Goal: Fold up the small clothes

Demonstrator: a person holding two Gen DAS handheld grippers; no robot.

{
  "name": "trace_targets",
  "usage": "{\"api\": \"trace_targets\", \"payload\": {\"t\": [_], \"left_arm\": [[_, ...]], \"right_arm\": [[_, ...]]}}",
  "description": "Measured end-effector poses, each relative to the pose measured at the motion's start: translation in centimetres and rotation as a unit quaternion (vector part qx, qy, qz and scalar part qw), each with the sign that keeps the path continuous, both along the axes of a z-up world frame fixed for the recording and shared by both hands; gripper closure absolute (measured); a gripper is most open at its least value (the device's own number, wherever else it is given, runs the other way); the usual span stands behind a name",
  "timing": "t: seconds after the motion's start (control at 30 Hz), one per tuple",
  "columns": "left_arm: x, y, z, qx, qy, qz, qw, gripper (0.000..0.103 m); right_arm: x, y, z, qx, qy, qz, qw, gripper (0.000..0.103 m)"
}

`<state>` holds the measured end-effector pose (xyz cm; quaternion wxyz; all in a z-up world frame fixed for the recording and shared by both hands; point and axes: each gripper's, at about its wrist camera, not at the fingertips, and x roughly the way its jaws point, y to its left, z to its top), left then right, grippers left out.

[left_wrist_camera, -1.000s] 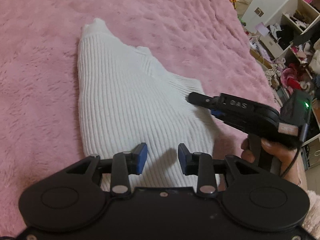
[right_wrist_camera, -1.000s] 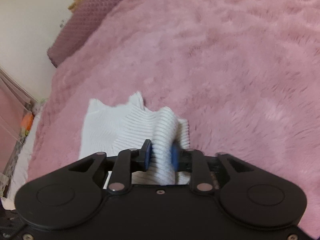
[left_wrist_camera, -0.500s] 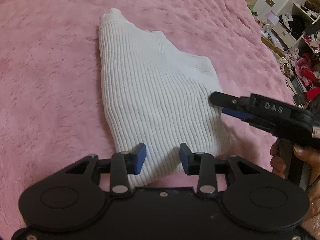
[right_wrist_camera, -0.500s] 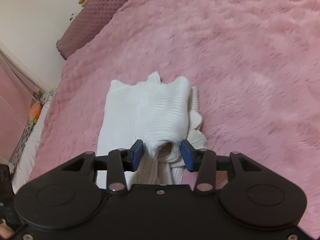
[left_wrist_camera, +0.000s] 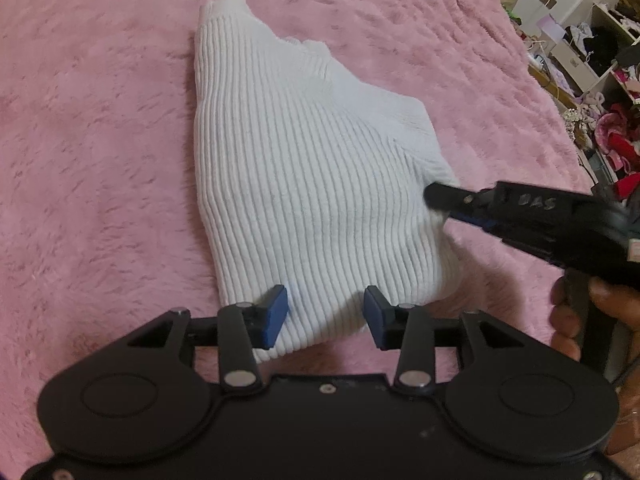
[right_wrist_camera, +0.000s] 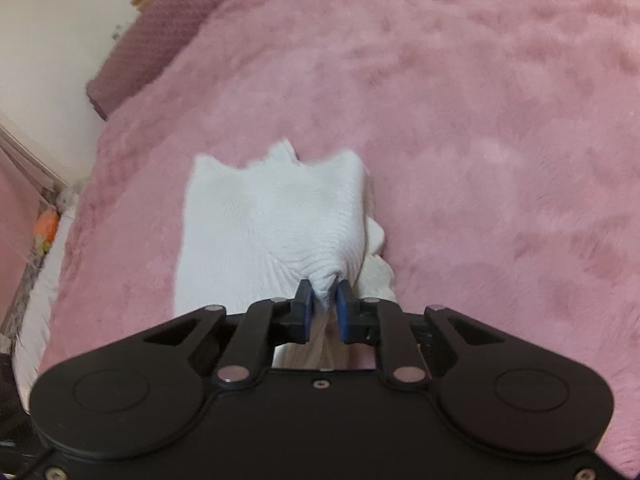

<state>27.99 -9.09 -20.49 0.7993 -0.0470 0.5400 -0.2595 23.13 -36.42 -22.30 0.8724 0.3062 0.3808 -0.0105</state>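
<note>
A white ribbed knit garment (left_wrist_camera: 304, 184) lies partly folded on the pink fluffy blanket (left_wrist_camera: 80, 120). My left gripper (left_wrist_camera: 326, 316) is open, its blue pads straddling the garment's near edge without pinching it. My right gripper (right_wrist_camera: 323, 308) is shut on a fold of the white garment (right_wrist_camera: 276, 224) at its near right edge, the cloth bunched between the blue pads. In the left wrist view the right gripper (left_wrist_camera: 436, 196) shows as a black tool at the garment's right side, held by a hand (left_wrist_camera: 580, 312).
The pink blanket (right_wrist_camera: 480, 120) spreads all around the garment. Cluttered shelves and clothes (left_wrist_camera: 600, 60) stand past the bed's far right edge. A purple headboard cushion (right_wrist_camera: 160, 32) and a cream wall (right_wrist_camera: 48, 40) lie at the far left in the right wrist view.
My right gripper opened half a second ago, then shut again on the garment's right edge. The left gripper stayed open and drew back slightly, so more garment shows.
</note>
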Motion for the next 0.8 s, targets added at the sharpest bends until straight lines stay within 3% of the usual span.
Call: {"api": "trace_targets", "payload": {"t": [0.1,0.17,0.2,0.33,0.47,0.63,0.8], "left_arm": [[0.2,-0.3,-0.7,0.007,0.004,0.000,1.0000,0.059],[0.1,-0.3,-0.4,0.009,0.001,-0.001,1.0000,0.059],[0.0,-0.2,0.0,0.008,-0.002,-0.001,1.0000,0.059],[-0.3,0.8,1.9,0.002,-0.016,0.008,0.9998,0.059],[-0.9,1.9,3.0,0.011,-0.040,0.023,0.9989,0.059],[-1.2,2.1,2.2,0.019,-0.030,0.028,0.9990,0.059],[-1.2,1.8,0.2,0.039,-0.016,0.034,0.9985,0.058]], "right_arm": [[0.0,-0.3,-0.6,0.012,0.002,0.001,1.000,0.084],[-0.6,-0.3,0.1,0.009,-0.010,-0.001,1.000,0.073],[-1.1,-0.2,0.8,-0.001,-0.022,-0.001,1.000,0.072],[-2.8,3.0,5.1,-0.129,-0.065,0.043,0.989,0.072],[-3.8,7.0,7.3,-0.194,-0.083,0.123,0.970,0.072],[-3.5,10.5,6.3,-0.250,-0.058,0.176,0.950,0.078],[-3.4,10.5,4.2,-0.265,-0.021,0.179,0.947,0.079]]}}
